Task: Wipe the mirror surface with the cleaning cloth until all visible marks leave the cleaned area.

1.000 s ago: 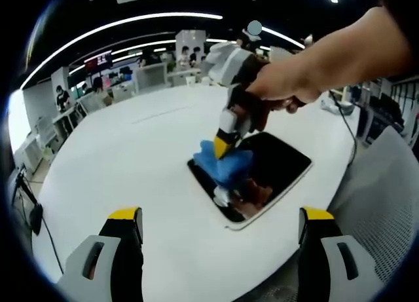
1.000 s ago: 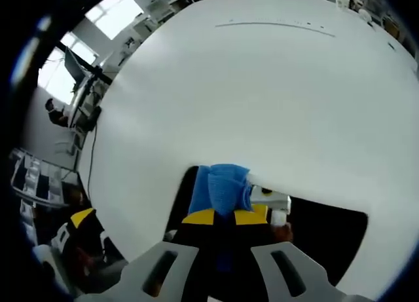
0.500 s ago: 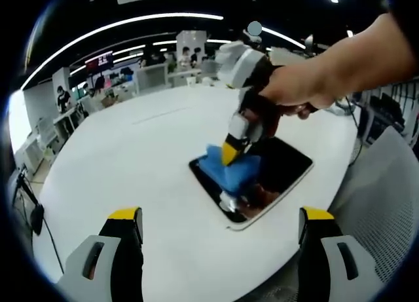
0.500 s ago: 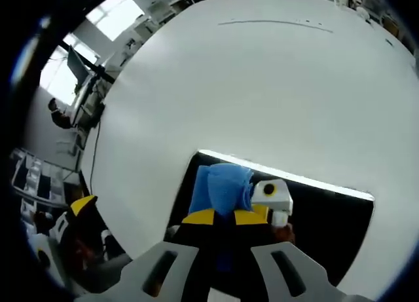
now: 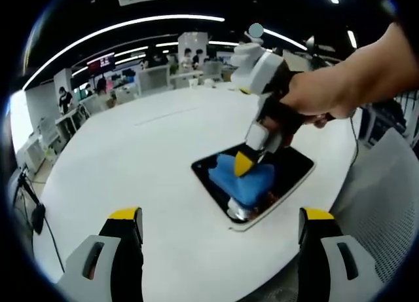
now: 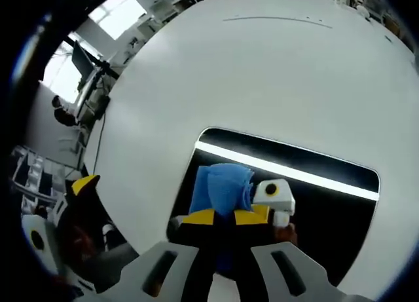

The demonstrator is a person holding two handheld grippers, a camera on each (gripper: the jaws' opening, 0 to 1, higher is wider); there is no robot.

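Now your right hand-held gripper (image 6: 224, 216) is clamped on the crumpled blue cleaning cloth (image 6: 221, 187), pressing it onto the dark rectangular mirror with a white rim (image 6: 327, 204). Seen from your left gripper view, mirror (image 5: 291, 168) and cloth (image 5: 249, 179) lie on the round white table (image 5: 131, 158) at about 2 o'clock from centre. Your left hand-held gripper (image 5: 219, 233) hangs with jaws spread wide, holding nothing, at the table's near edge.
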